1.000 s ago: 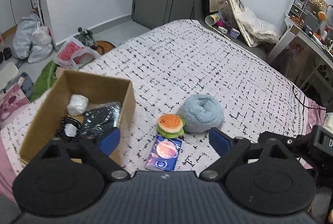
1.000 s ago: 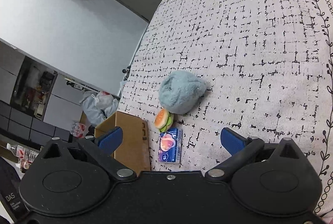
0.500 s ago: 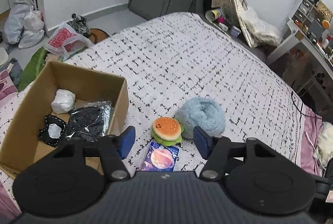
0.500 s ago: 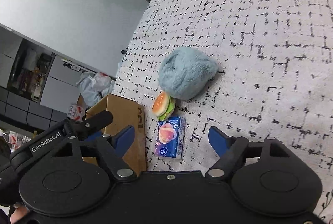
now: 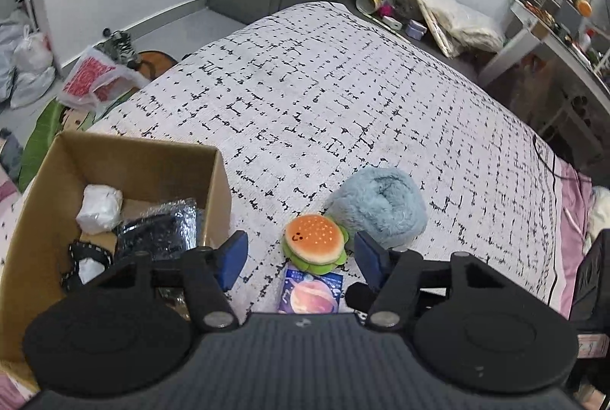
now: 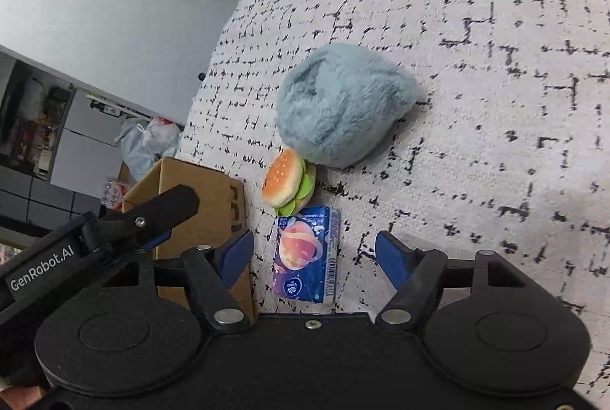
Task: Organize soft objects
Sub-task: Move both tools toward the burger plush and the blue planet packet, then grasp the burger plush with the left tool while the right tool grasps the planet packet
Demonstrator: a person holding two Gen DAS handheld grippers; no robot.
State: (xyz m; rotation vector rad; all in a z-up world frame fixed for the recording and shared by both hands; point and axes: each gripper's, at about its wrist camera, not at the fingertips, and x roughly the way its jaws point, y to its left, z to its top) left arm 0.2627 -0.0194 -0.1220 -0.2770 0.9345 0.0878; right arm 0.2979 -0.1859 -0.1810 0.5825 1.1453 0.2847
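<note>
A plush hamburger (image 5: 315,243) lies on the patterned bed, touching a fluffy light-blue plush (image 5: 381,210) behind it and a blue tissue pack (image 5: 312,292) in front. My left gripper (image 5: 301,259) is open, its blue fingertips either side of the hamburger, just above it. In the right wrist view, my right gripper (image 6: 314,255) is open over the tissue pack (image 6: 307,253), with the hamburger (image 6: 288,181) and blue plush (image 6: 337,109) beyond. A cardboard box (image 5: 34,219) holds a white bundle, a silver-black bag and a black item.
The box (image 6: 206,196) stands left of the toys. The left gripper's arm (image 6: 114,231) crosses the right wrist view at left. Bags and clutter lie on the floor past the bed's left edge (image 5: 95,78). A desk (image 5: 553,48) stands at right.
Both grippers have moved closer to the toys and their jaws have narrowed somewhat. My left gripper now brackets the hamburger. The left gripper's arm has come into the right wrist view.
</note>
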